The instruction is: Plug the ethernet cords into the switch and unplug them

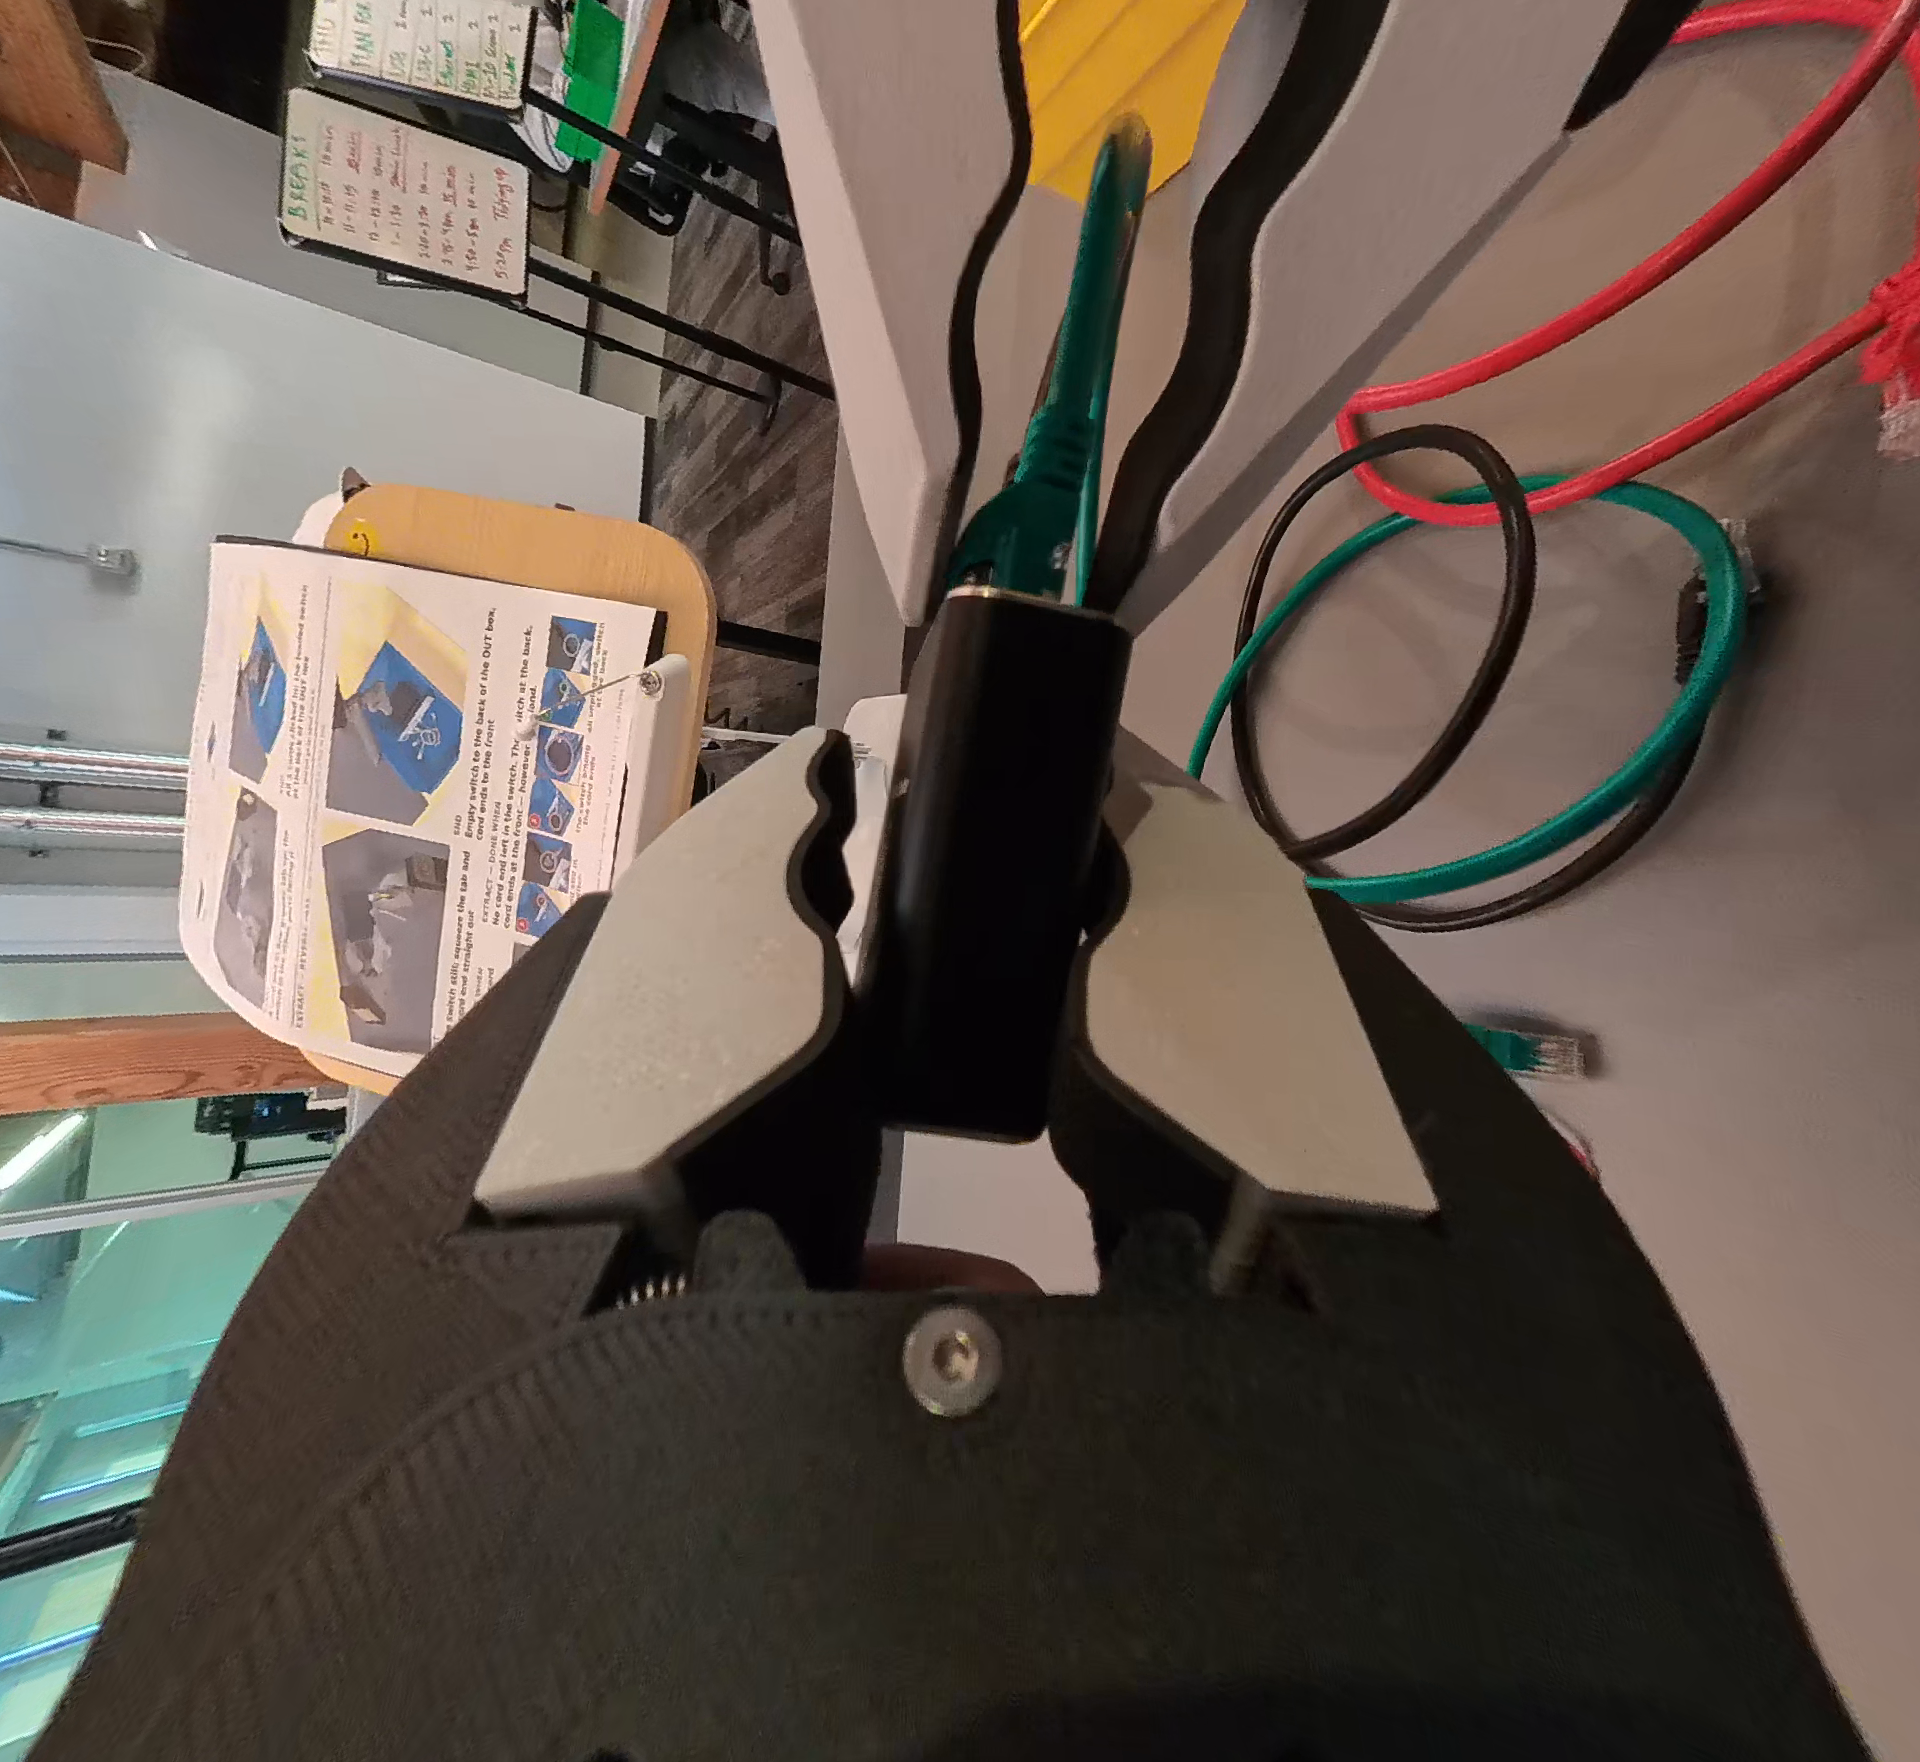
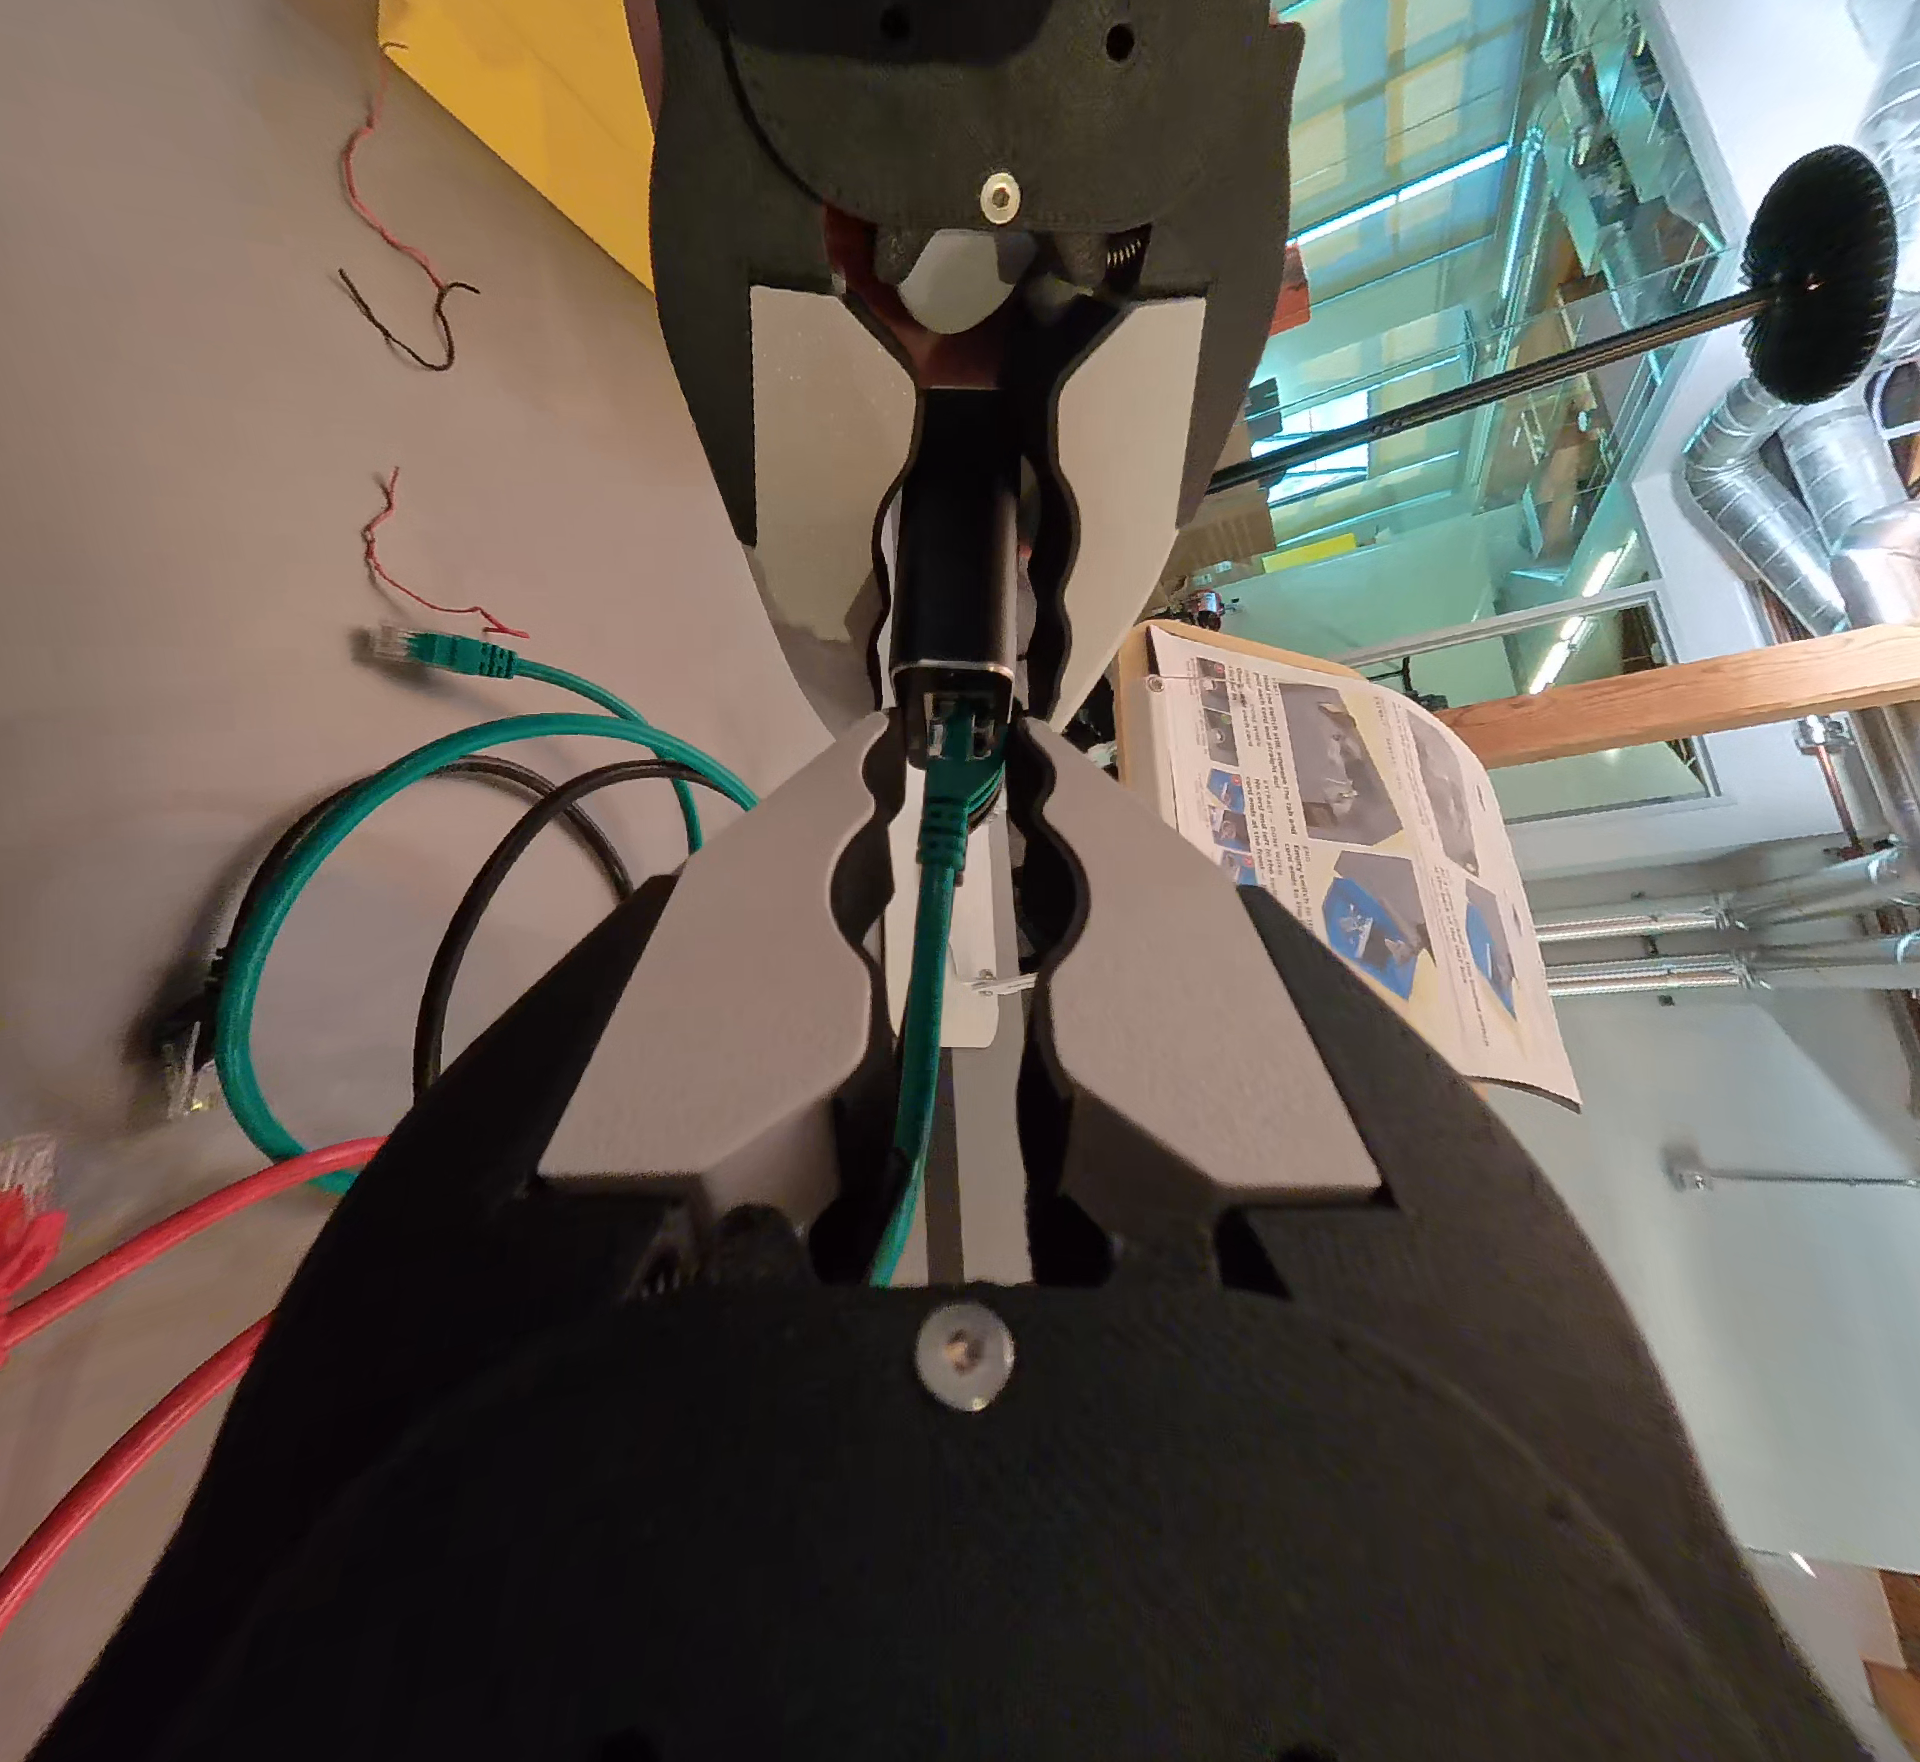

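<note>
Midair, left tool (image 1: 971,819) clamped on black switch (image 1: 987,871), right tool (image 2: 951,746) narrow around green cord (image 2: 940,839).

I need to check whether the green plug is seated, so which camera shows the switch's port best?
The right wrist view: it looks into the switch's port face, where the green plug sits. The left wrist view shows only the switch's black body held in the left gripper, its ports facing away.

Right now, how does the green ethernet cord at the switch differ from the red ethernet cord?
The green ethernet cord has its plug seated in the small black switch and runs between the right gripper's fingers; the red ethernet cord lies loose on the grey table, unplugged, untouched by either gripper. Both are braided.
</note>
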Demonstrator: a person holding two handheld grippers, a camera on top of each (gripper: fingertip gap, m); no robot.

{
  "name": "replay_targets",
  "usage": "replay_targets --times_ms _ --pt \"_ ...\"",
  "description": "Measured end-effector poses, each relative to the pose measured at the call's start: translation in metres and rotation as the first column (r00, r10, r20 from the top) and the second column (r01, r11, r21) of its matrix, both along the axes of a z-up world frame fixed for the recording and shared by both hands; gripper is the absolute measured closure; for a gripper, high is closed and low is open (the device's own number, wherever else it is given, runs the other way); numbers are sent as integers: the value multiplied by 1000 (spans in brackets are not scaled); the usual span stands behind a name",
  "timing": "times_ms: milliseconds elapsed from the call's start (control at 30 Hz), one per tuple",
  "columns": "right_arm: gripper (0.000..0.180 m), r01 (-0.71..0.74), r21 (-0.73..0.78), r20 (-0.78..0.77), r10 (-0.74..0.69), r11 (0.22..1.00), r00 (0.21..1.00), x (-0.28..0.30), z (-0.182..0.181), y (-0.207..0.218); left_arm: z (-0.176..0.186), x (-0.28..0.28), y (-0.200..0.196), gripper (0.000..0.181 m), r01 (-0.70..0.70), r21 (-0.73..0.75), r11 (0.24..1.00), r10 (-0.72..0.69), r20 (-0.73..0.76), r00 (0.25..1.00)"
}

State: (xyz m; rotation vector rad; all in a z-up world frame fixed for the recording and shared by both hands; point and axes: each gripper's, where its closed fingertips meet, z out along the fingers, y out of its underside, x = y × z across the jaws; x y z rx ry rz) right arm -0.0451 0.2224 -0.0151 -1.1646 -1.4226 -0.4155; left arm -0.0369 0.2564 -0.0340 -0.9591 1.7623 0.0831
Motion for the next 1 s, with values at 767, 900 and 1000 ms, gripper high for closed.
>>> replay_targets --times_ms 767,900,1000 --pt "168 9 8 -29 -9 1000 1000 12 6 2 7 8 -1 141 26 8 1000 -26 -1 1000" --pt "168 10 12 -25 -10 1000 1000 12 6 2 8 9 -1 140 29 6 1000 -29 -4 1000" --pt "167 7 20 -21 -7 1000 1000 12 7 2 9 9 -2 140 33 8 999 -32 -6 999"
